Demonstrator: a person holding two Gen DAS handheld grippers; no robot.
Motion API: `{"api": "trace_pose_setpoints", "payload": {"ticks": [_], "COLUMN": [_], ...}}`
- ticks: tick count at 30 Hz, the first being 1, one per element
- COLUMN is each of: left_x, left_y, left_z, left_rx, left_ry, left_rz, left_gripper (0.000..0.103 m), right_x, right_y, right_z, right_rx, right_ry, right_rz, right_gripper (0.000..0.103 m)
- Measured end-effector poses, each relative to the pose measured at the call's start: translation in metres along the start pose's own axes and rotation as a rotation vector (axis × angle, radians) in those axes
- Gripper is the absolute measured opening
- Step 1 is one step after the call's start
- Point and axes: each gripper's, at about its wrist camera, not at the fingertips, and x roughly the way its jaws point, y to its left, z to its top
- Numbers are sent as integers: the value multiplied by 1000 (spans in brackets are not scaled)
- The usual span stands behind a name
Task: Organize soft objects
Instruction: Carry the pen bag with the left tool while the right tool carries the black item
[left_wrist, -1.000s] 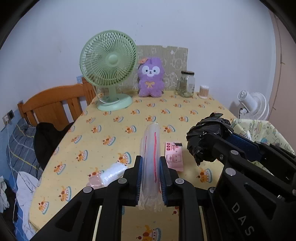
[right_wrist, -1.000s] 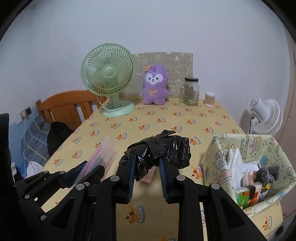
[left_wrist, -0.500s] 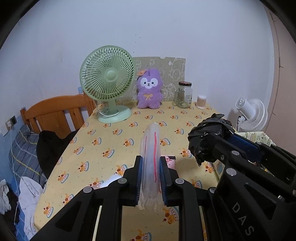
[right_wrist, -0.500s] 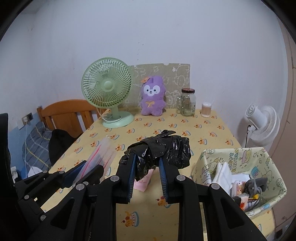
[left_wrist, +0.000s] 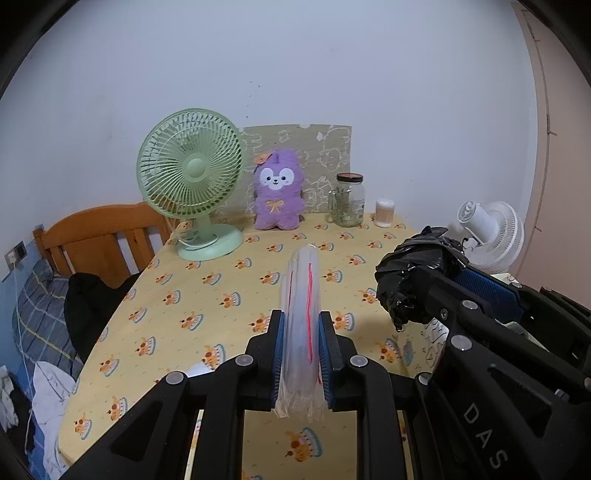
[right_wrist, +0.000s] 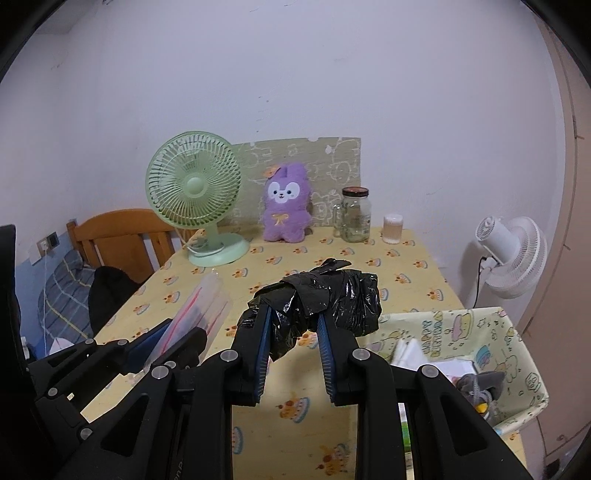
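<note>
My left gripper (left_wrist: 301, 321) is shut on a folded clear zip bag (left_wrist: 300, 295) with red seal lines, held upright above the table. My right gripper (right_wrist: 292, 317) is shut on a crumpled black plastic bag (right_wrist: 332, 299). That bag also shows in the left wrist view (left_wrist: 413, 280), to the right of the zip bag, and the zip bag shows in the right wrist view (right_wrist: 201, 306). A fabric storage bin (right_wrist: 480, 328) with cartoon print stands at the right, below my right gripper, holding white and grey soft items.
A yellow cake-print tablecloth (left_wrist: 221, 295) covers the table. At the back stand a green fan (left_wrist: 192, 177), a purple plush (left_wrist: 277, 192), a glass jar (left_wrist: 349, 201) and a swab tub (left_wrist: 384, 213). A white fan (right_wrist: 513, 254) stands right, a wooden chair (left_wrist: 103, 236) left.
Both grippers have risen and drawn back from the table with their bags. The pink packet and white roll on the cloth have slipped below the left gripper's view.
</note>
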Motion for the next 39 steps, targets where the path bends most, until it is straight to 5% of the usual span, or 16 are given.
{"api": "trace_pose_setpoints", "payload": {"ticks": [39], "left_x": [26], "left_y": [-113], "left_z": [16], "left_rx": [89], "left_ry": [16], "left_rz": [-163], "left_gripper": [17], "right_x": [-11], "right_y": [-112], "right_z": [-6], "right_rx": [94], "right_ry": [-13], "right_rz": [-141], "right_gripper": [27]}}
